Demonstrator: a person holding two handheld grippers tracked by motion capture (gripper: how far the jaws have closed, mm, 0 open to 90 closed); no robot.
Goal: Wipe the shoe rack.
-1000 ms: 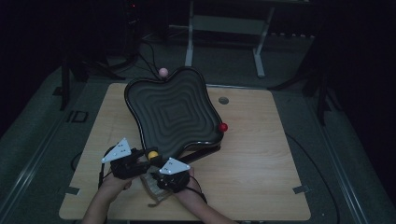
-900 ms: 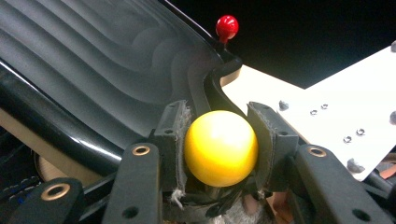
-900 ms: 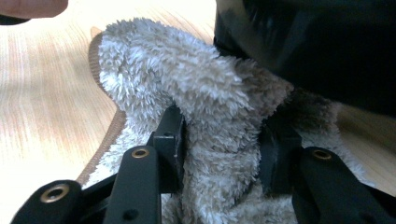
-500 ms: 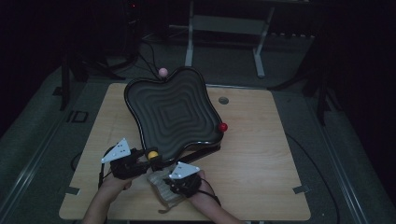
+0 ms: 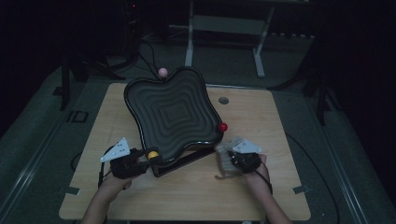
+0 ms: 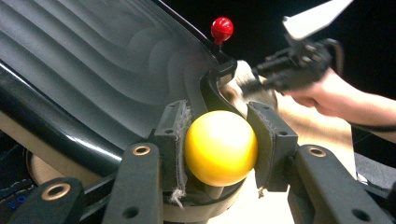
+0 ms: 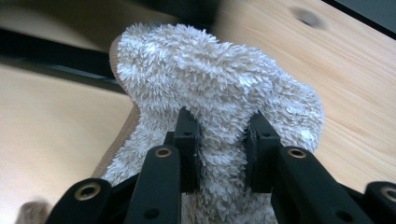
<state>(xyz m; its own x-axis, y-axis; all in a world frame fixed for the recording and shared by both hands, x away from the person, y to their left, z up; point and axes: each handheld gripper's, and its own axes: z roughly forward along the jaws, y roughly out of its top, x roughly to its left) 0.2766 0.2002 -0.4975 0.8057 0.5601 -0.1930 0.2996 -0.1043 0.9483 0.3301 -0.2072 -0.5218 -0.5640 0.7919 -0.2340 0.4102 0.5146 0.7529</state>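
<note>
A black tray with stepped wavy ridges (image 5: 173,116) stands tilted on the wooden table (image 5: 261,121). It has ball knobs at its corners: yellow (image 5: 152,155), red (image 5: 223,127) and pink (image 5: 162,72). My left gripper (image 5: 147,157) is shut on the yellow ball (image 6: 220,147) at the tray's near corner, one pad on each side of it. My right gripper (image 5: 229,157) is at the tray's right corner, just below the red knob (image 6: 222,28). It is shut on a fluffy white cloth (image 7: 210,88), which bulges up between and over its fingers (image 7: 187,135).
A small round grommet (image 5: 223,100) sits in the tabletop behind the tray. Metal stand legs (image 5: 189,42) and cables lie on the dark floor beyond the far edge. Bare wood stretches to the right of my right hand.
My right hand has carried the cloth from beside the left gripper across to the tray's right corner near the red knob. The left gripper has stayed on the yellow ball.
</note>
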